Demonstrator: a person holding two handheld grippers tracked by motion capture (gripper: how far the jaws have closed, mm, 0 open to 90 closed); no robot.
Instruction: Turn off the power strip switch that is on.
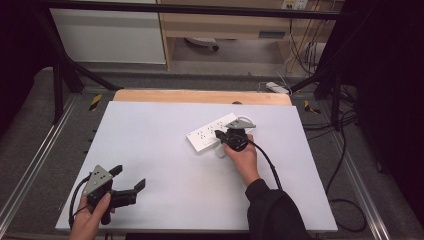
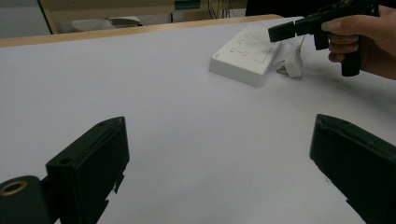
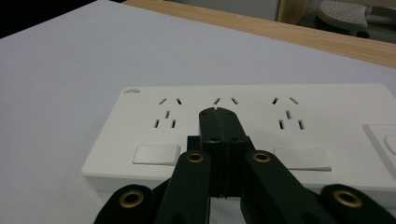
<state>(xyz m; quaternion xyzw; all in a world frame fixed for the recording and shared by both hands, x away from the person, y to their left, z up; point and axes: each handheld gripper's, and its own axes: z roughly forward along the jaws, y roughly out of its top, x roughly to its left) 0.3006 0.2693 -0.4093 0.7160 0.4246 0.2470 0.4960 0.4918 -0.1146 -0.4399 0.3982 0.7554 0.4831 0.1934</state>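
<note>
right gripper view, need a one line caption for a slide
Shut right gripper poised over the middle sockets of a white power strip on a white table.

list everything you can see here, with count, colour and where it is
power strip: 1, white, lying flat right of the table's centre
plug: 1, white, on the table against the strip's near side
table: 1, white top with a wooden far edge
cabinet: 1, white, on the floor beyond the table
cables: several, black, on the floor to the right
left tool: 1, black, jaws wide apart, near left corner
right tool: 1, black, jaws together over the strip's middle sockets
hands: 2, one holding each tool
</note>
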